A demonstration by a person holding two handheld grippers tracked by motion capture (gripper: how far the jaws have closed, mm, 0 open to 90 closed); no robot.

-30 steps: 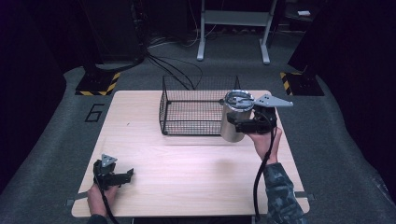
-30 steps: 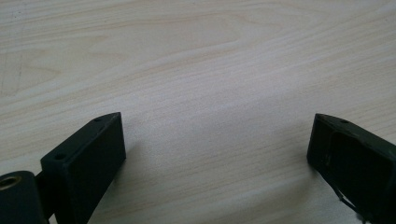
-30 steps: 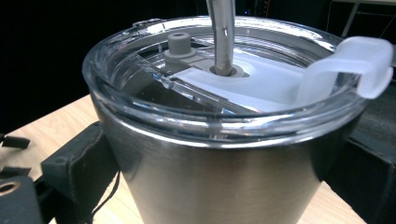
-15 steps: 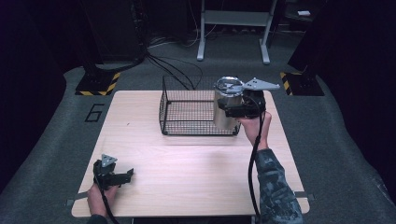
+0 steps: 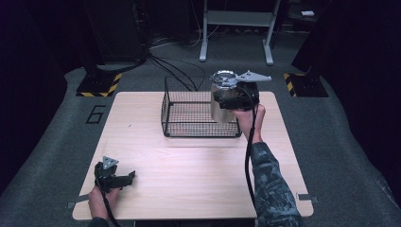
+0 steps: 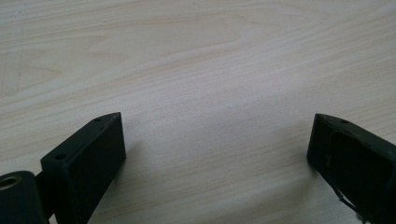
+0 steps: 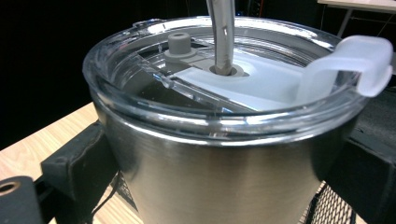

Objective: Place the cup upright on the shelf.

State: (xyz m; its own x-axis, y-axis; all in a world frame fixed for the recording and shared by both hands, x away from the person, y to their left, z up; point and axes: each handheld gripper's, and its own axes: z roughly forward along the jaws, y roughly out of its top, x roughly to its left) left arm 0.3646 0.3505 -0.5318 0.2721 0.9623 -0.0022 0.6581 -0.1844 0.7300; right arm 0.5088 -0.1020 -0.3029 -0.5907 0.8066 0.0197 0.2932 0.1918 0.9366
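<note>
shiny metal cup (image 5: 221,101) with clear lid (image 7: 224,79) and straw (image 7: 222,35), squeezed by right gripper (image 5: 235,97), up over wire basket (image 5: 189,116) corner. left gripper (image 5: 113,178) wide open, low on pale wood table (image 5: 189,170). dark room, grey floor (image 5: 52,137).

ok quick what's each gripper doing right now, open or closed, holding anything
Left gripper: open, holding nothing, low over the table.
Right gripper: shut on the steel tumbler, held at the wire basket.
</note>
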